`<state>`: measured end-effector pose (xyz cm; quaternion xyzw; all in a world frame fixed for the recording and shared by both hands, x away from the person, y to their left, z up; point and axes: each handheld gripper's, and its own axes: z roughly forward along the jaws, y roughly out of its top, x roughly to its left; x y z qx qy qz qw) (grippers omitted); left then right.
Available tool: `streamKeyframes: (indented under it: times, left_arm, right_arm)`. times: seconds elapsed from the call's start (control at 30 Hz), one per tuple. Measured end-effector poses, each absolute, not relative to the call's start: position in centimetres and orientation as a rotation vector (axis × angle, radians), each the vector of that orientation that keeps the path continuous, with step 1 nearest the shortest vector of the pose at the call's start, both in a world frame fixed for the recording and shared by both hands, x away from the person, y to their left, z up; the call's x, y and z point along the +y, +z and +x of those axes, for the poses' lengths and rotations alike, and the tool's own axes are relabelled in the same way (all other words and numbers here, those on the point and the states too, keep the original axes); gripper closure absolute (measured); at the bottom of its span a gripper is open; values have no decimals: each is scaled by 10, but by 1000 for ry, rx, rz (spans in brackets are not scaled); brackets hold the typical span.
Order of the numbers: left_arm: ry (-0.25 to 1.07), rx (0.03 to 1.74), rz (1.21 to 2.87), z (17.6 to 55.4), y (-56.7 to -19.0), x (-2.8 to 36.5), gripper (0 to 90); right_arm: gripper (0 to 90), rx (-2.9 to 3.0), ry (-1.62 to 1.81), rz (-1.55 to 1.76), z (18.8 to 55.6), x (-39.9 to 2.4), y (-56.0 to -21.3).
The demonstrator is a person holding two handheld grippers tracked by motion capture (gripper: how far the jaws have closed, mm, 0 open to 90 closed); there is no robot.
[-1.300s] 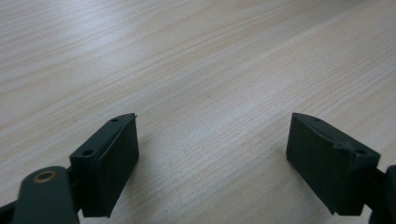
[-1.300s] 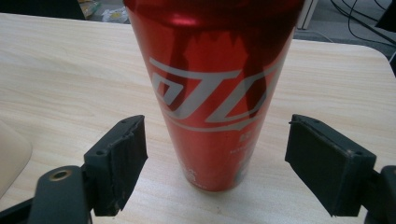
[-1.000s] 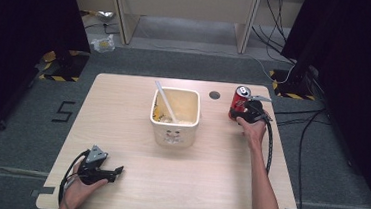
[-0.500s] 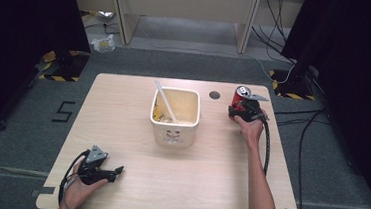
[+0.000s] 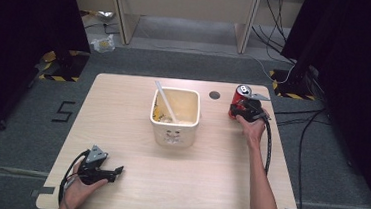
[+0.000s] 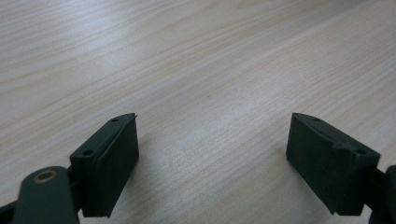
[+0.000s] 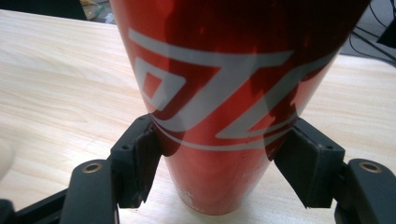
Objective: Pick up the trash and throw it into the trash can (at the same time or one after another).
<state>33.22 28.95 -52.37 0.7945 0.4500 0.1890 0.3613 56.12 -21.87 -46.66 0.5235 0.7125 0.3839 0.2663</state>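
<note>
A red drinks can (image 5: 240, 100) stands upright near the table's far right edge. My right gripper (image 5: 246, 109) reaches it from the near side. Its jaws have just been closing with the can (image 7: 224, 93) between them, and both pads (image 7: 144, 158) now lie against the can's lower sides. My left gripper (image 5: 113, 171) rests low at the table's front left corner. Its jaws stand wide open over bare wood (image 6: 212, 140), with nothing between them.
A white square tub (image 5: 174, 128) with a white utensil (image 5: 165, 99) and yellowish scraps stands mid-table, left of the can. A dark round hole (image 5: 214, 95) lies between tub and can. The wooden table (image 5: 217, 187) ends just right of the can; cables run on the floor there.
The right gripper's jaws have drawn in around the can. Both hands, the can and the tub stay where they were.
</note>
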Motion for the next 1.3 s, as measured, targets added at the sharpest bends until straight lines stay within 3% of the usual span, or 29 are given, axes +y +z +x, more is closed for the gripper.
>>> streamKeyframes:
  times: [0.8, 1.3]
  left_arm:
    - [487, 1159, 2047, 332, -524, 289, 161]
    - [486, 1159, 2047, 332, -524, 290, 161]
  right_arm:
    - [339, 2000, 1119, 1272, 531, -195, -393]
    - [340, 2043, 1140, 1200, 515, -178, -363]
